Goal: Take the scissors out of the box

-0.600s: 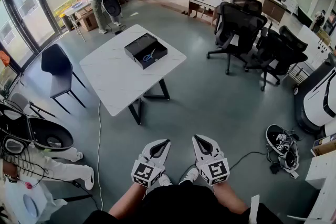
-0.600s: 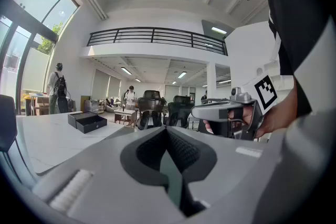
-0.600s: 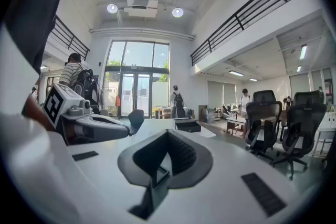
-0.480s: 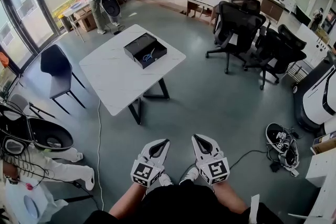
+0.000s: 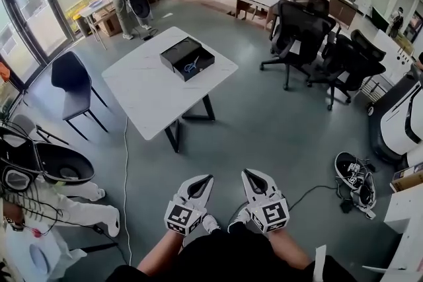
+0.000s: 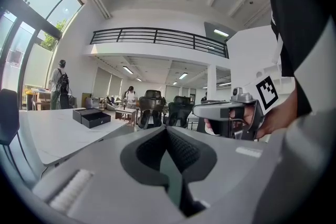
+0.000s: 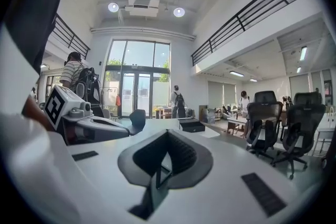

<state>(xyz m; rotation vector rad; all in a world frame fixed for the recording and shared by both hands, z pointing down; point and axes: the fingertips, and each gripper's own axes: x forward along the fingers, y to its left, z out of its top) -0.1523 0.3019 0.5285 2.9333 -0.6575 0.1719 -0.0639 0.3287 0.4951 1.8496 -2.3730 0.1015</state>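
The box (image 5: 177, 53), seemingly holding the scissors (image 5: 192, 67), sits well apart on the bench (image 5: 152, 99), so my left gripper (image 5: 207, 179) and right gripper (image 5: 248, 174) have fingers closed, empty.

In the head view the scissors (image 5: 192, 66) are seen only as a small blue shape in the box (image 5: 176, 51); their blades cannot be made out. In both gripper views the box's inside is hidden by its wall. The forearms (image 5: 162, 254) are cut off by the lower edge.
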